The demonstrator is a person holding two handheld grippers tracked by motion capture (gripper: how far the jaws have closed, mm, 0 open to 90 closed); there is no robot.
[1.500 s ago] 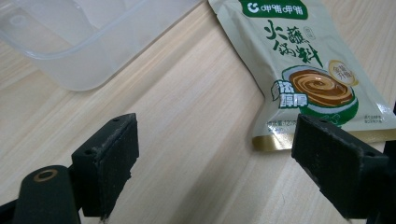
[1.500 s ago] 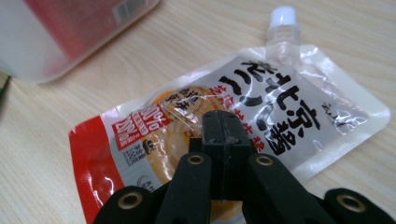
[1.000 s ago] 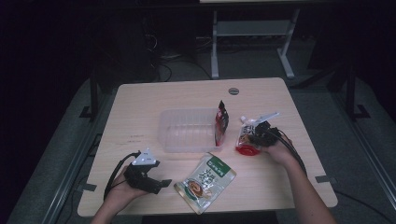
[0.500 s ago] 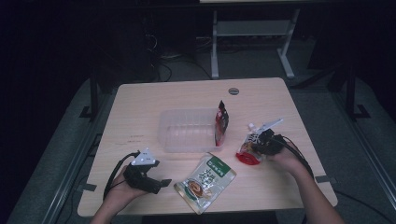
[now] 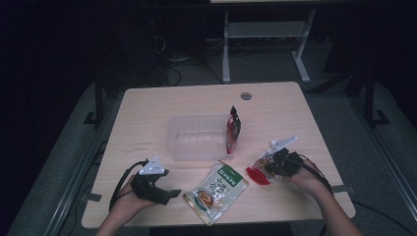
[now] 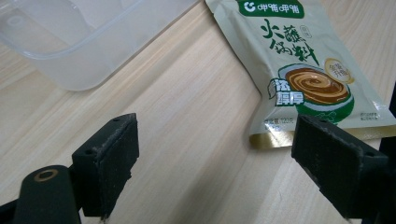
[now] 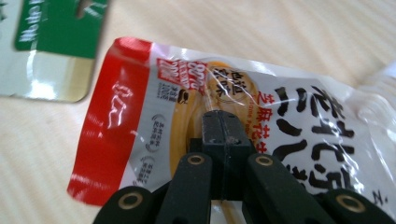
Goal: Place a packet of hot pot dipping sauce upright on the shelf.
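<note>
Lower right of frame, my right gripper pinches a crinkly red-and-white plastic snack packet; light, slippery, best gripped mid-body.

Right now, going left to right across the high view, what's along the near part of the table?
Left gripper → green sauce pouch → red-edged snack packet → right gripper, shut on that packet.
</note>
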